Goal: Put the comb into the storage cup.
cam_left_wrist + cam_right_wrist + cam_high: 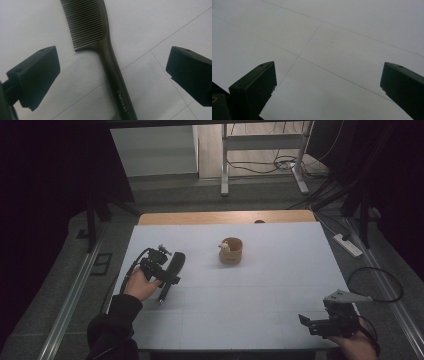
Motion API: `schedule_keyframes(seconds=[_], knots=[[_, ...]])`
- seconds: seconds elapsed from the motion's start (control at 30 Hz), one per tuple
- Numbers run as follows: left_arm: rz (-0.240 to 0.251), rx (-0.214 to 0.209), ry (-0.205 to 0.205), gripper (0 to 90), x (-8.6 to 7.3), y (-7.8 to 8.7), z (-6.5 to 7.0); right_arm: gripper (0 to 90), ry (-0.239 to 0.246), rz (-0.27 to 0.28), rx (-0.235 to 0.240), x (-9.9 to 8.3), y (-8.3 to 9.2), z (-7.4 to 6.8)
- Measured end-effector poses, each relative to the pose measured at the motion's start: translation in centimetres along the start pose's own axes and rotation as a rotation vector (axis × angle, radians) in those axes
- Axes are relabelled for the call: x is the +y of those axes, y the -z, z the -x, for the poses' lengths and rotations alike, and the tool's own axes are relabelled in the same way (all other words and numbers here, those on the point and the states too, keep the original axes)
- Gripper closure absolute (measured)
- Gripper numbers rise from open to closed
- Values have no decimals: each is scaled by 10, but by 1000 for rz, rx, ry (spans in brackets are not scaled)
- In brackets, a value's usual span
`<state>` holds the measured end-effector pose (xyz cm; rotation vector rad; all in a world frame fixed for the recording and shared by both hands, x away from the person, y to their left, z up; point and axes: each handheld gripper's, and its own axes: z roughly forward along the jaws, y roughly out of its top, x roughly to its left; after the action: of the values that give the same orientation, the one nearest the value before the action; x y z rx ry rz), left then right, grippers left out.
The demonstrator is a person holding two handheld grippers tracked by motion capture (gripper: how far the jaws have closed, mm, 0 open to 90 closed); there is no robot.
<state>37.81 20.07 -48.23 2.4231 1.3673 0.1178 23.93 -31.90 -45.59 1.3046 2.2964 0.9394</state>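
Observation:
A dark comb [110, 57] with the words "Creative Art" on its handle lies flat on the white table [260, 290]. In the high view the comb [176, 262] sits at the table's left side. My left gripper [112, 80] hovers over it, open, with one jaw on each side of the handle and neither touching it. From above, the left gripper [162, 272] is held in a hand just over the comb. My right gripper [314, 323] rests near the front right corner. In its own view the right gripper [327, 87] is open over bare table.
A small tan round holder [231, 251] with a pale object inside stands at the table's middle, toward the back. A wooden strip [225, 217] runs along the far edge. On the floor at right lie a power strip [350, 245] and a looped cable [376, 283].

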Motion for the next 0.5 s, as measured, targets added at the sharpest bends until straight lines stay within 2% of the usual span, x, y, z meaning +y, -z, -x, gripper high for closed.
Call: schedule_keyframes(seconds=[0.3,0.5], knots=[[-32,0,8,0,-6,-16,1,6,-1,-1,-1,0,0,0],[-45,7,-3,0,-8,-25,3,6,-1,-1,0,0,0,0]])
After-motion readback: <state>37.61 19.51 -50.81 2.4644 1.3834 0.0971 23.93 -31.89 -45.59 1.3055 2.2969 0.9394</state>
